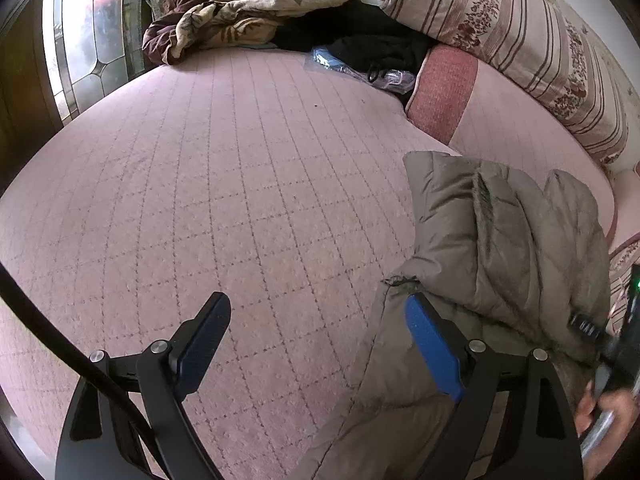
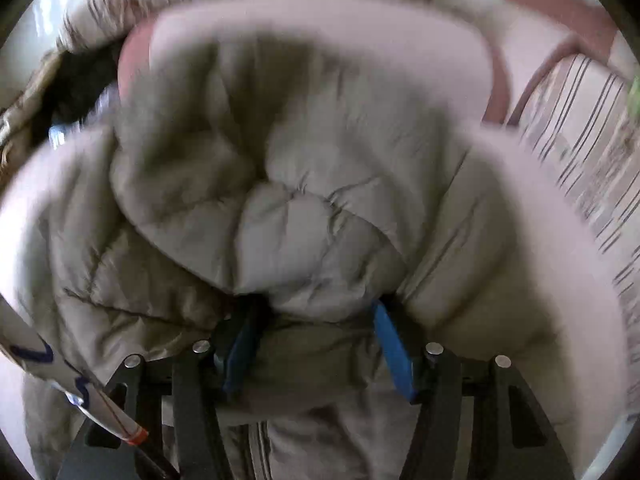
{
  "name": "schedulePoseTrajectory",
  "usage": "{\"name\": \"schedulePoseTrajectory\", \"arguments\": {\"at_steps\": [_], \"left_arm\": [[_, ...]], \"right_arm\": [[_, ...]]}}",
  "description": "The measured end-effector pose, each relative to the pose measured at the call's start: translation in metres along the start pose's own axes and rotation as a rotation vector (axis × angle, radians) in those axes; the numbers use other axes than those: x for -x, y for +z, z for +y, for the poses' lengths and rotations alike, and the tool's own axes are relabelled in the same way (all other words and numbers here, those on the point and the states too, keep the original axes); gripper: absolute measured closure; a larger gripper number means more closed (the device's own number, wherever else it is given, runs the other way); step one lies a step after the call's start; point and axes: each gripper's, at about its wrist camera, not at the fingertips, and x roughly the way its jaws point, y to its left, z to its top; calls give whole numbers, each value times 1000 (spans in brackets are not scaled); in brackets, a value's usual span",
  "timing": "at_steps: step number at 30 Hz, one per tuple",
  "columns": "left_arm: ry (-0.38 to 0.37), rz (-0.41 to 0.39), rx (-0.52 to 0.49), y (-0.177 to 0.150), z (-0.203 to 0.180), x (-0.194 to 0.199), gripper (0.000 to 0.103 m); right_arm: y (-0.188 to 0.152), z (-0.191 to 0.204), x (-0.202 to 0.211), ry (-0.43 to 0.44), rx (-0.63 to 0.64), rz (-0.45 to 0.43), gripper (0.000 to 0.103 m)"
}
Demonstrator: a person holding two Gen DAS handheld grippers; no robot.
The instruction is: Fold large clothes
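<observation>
A grey-brown padded jacket (image 1: 500, 232) lies bunched on the pink quilted bedspread (image 1: 240, 180), at the right in the left wrist view. My left gripper (image 1: 316, 300) is open wide above the bedspread. Its right finger (image 1: 432, 344) hangs over the jacket's left edge and nothing sits between the pads. The right wrist view is blurred by motion. It is filled by the jacket (image 2: 304, 220), with my right gripper (image 2: 315, 306) low over it. That gripper's blue pads stand apart with a puff of the jacket bulging between them, and I see no squeeze on it.
Striped pillows (image 1: 520, 40) line the bed's far right, above a pink cushion (image 1: 444, 92). A rumpled patterned blanket (image 1: 240, 16), black clothes (image 1: 360, 36) and a plastic bag (image 1: 360, 68) lie at the back. A stained-glass panel (image 1: 92, 40) stands at the left. A person's hand (image 1: 600, 412) shows at the lower right.
</observation>
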Motion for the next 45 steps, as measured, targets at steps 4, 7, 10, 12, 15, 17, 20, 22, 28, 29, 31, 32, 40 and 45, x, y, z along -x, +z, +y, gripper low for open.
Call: {"name": "schedulePoseTrajectory", "arguments": {"at_steps": [4, 7, 10, 12, 15, 17, 20, 22, 28, 29, 31, 32, 40, 45], "left_arm": [[10, -6, -4, -1, -1, 1, 15], [19, -19, -10, -1, -3, 2, 15], [24, -14, -15, -3, -4, 1, 15], [21, -9, -14, -3, -3, 0, 15], [26, -11, -17, -2, -2, -2, 15], [23, -3, -13, -2, -2, -3, 15], [12, -1, -7, -1, 0, -1, 15], [12, -13, -9, -1, 1, 1, 15], [27, -8, -33, -5, -5, -2, 15], [30, -9, -37, -5, -6, -2, 15], [35, -15, -46, -5, -7, -1, 15], [36, -18, -46, -5, -7, -1, 15], [42, -29, -75, -11, -12, 2, 15], [27, -48, -111, -25, -16, 18, 15]], "right_arm": [[3, -3, 43, -2, 11, -87, 48], [15, 4, 88, 27, 3, -224, 47], [32, 34, 99, 105, 50, -243, 48], [36, 59, 82, 140, 69, -202, 48], [29, 90, 31, 234, 77, -12, 48], [22, 96, 5, 240, 58, 49, 47], [23, 95, 17, 231, 62, 18, 48], [22, 90, 42, 238, 43, -63, 49], [6, 123, 34, 284, 120, 2, 40], [0, 132, 30, 234, 174, -13, 40], [-8, 137, 40, 187, 225, -78, 40], [-11, 134, 52, 204, 228, -104, 40], [-76, 14, 117, 258, 137, -57, 39], [-128, -117, 139, 135, -43, -19, 35]]}}
